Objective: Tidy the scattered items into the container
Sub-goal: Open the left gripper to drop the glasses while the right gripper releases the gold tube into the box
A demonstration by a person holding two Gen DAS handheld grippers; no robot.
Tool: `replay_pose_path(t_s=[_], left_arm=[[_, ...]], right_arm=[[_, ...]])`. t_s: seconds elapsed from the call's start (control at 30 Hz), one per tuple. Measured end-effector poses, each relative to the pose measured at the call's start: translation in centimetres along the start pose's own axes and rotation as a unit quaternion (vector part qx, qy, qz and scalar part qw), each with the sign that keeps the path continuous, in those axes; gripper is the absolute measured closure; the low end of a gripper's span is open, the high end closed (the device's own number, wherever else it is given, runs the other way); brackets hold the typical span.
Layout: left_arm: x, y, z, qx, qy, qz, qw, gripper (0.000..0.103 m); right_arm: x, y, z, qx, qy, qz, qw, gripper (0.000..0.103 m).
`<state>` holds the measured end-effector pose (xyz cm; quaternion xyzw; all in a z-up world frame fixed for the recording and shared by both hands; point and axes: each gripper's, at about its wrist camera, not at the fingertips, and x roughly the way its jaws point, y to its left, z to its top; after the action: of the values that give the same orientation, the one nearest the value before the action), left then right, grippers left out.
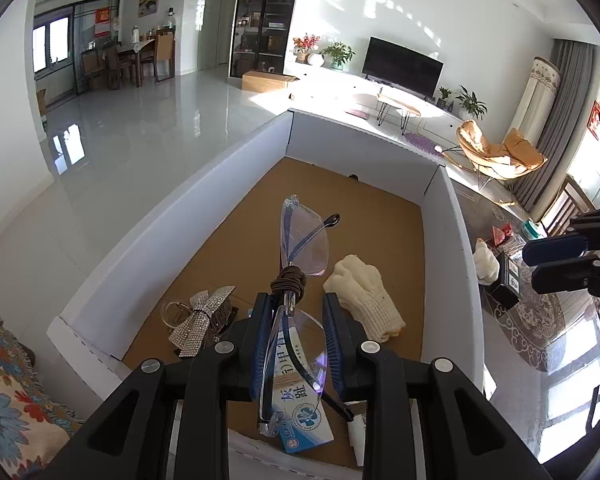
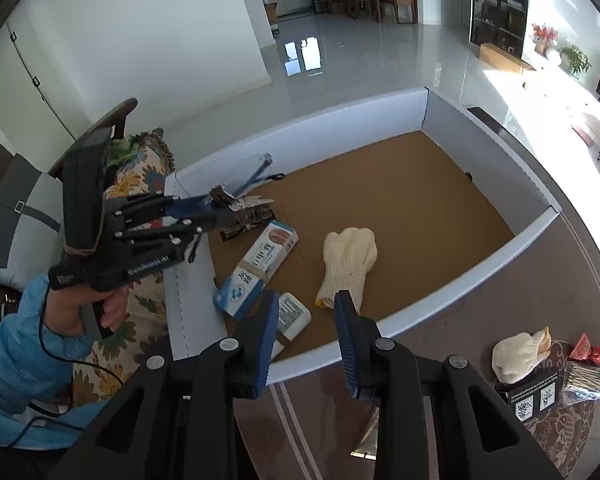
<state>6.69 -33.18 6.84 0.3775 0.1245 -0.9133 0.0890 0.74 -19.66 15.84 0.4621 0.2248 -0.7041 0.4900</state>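
Observation:
My left gripper [image 1: 296, 300] is shut on clear glasses [image 1: 304, 240] with blue arms and a brown cord wound round the bridge. It holds them above the white-walled cardboard box [image 1: 172, 240]. The right wrist view shows that left gripper [image 2: 228, 210] at the box's left end [image 2: 300, 128], glasses [image 2: 256, 168] sticking out past it. On the brown box floor lie a cream glove [image 2: 348, 264], a sparkly bow clip [image 1: 204, 316], a blue-white carton [image 2: 256, 268] and a small white pack [image 2: 294, 316]. My right gripper [image 2: 306, 304] is shut and holds nothing, above the box's near wall.
Outside the box, on a patterned brown surface, lie a second cream glove [image 2: 516, 356], red packets [image 2: 588, 350], a bag of cotton swabs [image 2: 584, 380] and a black box [image 2: 534, 396]. A floral throw [image 2: 140, 184] borders the box's left end. A blue sleeve [image 2: 4, 360] holds the left gripper.

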Motion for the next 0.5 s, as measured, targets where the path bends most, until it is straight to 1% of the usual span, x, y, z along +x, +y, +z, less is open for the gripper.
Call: replay_pose_path(t_s=[0.07, 0.13, 0.2, 0.3, 0.37, 0.43, 0.47, 0.5], left_arm=[[-0.9, -0.6, -0.3, 0.006, -0.009, -0.009, 0.9999, 0.077], [-1.5, -1.2, -0.4, 0.008, -0.016, -0.019, 0.9996, 0.077], [-1.8, -2.0, -0.3, 0.008, -0.021, -0.033, 0.9992, 0.077], [-2.5, -3.1, -0.3, 0.018, -0.029, -0.041, 0.9986, 0.077], [-3.0, -3.7, -0.3, 0.026, -0.035, -0.040, 0.9982, 0.077], [-3.3, -4.1, -0.2, 0.031, -0.038, -0.039, 0.9980, 0.077], [-3.4, -4.2, -0.2, 0.032, -0.038, -0.038, 0.9980, 0.077], [-3.3, -4.2, -0.3, 0.033, -0.038, -0.039, 0.9980, 0.077]], right_arm=[[0.9, -1.5, -3.1, -0.015, 0.034, -0.027, 0.999, 0.070], [2.6, -3.7, -6.0, -0.007, 0.071, -0.044, 0.997, 0.070], [5.0, -5.9, -7.7, 0.013, 0.113, -0.046, 0.992, 0.070], [8.1, -7.7, -9.2, 0.036, 0.156, -0.033, 0.987, 0.069], [9.0, -8.1, -9.4, 0.047, 0.158, -0.025, 0.986, 0.060], [9.5, -8.2, -9.0, 0.050, 0.151, -0.028, 0.987, 0.033], [9.9, -8.2, -8.6, 0.050, 0.146, -0.030, 0.988, 0.029], [10.3, -8.2, -8.3, 0.051, 0.145, -0.027, 0.988, 0.028]])
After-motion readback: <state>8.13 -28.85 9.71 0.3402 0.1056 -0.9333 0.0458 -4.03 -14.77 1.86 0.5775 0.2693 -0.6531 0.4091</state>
